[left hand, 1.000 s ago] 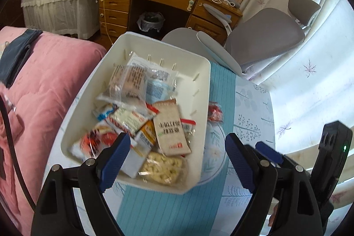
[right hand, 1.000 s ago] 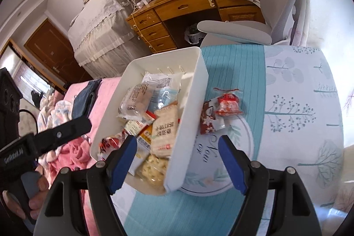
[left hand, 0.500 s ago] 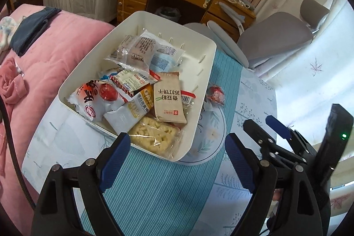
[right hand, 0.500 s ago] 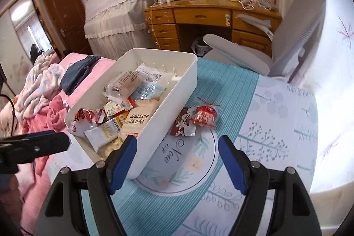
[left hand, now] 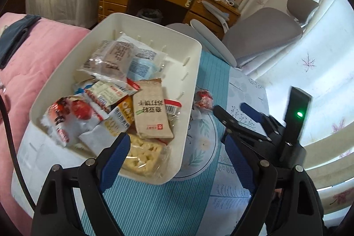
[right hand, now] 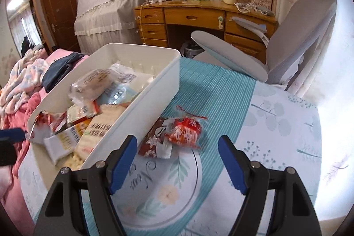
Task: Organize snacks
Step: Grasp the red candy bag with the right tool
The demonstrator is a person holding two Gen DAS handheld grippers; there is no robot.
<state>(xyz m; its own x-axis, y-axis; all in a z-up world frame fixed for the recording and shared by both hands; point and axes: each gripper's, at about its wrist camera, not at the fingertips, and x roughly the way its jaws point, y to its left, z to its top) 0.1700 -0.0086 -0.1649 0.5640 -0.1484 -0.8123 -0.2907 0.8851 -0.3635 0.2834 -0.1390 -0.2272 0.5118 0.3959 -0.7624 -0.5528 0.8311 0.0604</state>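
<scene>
1. I hold my left gripper (left hand: 176, 155) tilted down over the near end of the white rectangular plastic bin (left hand: 190, 90). My right gripper (right hand: 177, 157) is also tilted down, over the table beside the bin's long right wall.
2. The bin stands on the round table with the teal striped runner and pale leaf-pattern cloth (right hand: 212, 92). It is full of wrapped snacks, with a brown paper-look biscuit packet (left hand: 151, 108) lying on top.
3. Two loose snacks lie on the runner just beside the bin wall: a red crinkled wrapped sweet (right hand: 187, 131) and a dark red flat packet with white print (right hand: 156, 139), touching each other.
4. To the right of these snacks the table is open up to its curved edge.
5. Both grippers have their jaws wide apart, holding and touching nothing.
</scene>
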